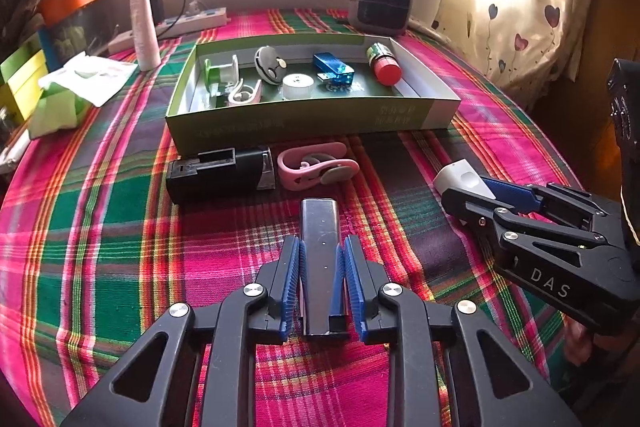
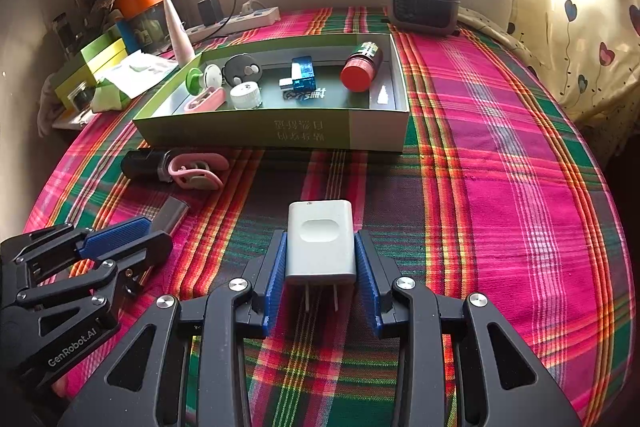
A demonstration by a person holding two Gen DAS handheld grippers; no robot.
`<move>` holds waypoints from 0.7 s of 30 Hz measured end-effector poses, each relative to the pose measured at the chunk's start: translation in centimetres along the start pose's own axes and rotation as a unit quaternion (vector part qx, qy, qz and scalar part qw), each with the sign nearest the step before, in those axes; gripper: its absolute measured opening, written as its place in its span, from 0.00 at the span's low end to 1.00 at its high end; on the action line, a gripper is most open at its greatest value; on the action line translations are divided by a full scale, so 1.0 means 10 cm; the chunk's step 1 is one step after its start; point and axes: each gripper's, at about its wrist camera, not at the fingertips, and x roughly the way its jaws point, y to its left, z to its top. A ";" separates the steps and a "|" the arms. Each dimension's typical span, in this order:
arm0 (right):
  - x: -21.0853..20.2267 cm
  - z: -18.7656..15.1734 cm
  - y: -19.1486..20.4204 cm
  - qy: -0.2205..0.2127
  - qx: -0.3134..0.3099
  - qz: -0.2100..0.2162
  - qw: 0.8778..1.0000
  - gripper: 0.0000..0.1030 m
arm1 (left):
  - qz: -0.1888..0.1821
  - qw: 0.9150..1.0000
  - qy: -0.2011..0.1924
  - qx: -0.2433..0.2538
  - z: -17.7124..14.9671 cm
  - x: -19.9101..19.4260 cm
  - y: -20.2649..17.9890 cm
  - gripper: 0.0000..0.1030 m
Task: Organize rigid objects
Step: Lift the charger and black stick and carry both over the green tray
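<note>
Left claw (image 1: 321,259) clamped on slim silver stick (image 1: 320,227), right claw (image 2: 321,259) gripping white plug adapter (image 2: 320,239)

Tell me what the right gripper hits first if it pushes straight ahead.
Carrying the white charger, the right gripper would probably meet the green box's near wall first; bare cloth lies between.

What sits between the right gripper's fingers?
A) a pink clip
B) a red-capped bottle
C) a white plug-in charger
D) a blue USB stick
C: in the right wrist view the white charger, prongs toward the camera, sits between the right gripper's blue pads.
</note>
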 end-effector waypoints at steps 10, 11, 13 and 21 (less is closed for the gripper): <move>0.01 0.00 0.00 0.000 -0.002 0.005 1.000 0.34 | -0.007 1.000 -0.008 0.000 0.01 -0.03 0.00 0.21; 0.00 0.01 0.00 -0.001 -0.002 0.006 1.000 0.34 | -0.008 1.000 -0.009 -0.001 0.02 -0.04 0.00 0.21; -0.01 0.01 0.01 -0.004 -0.003 0.008 1.000 0.34 | -0.008 1.000 -0.011 -0.001 0.03 -0.05 0.00 0.21; -0.06 0.06 0.02 -0.014 -0.006 0.008 1.000 0.34 | -0.012 1.000 -0.018 0.003 0.08 -0.11 0.01 0.21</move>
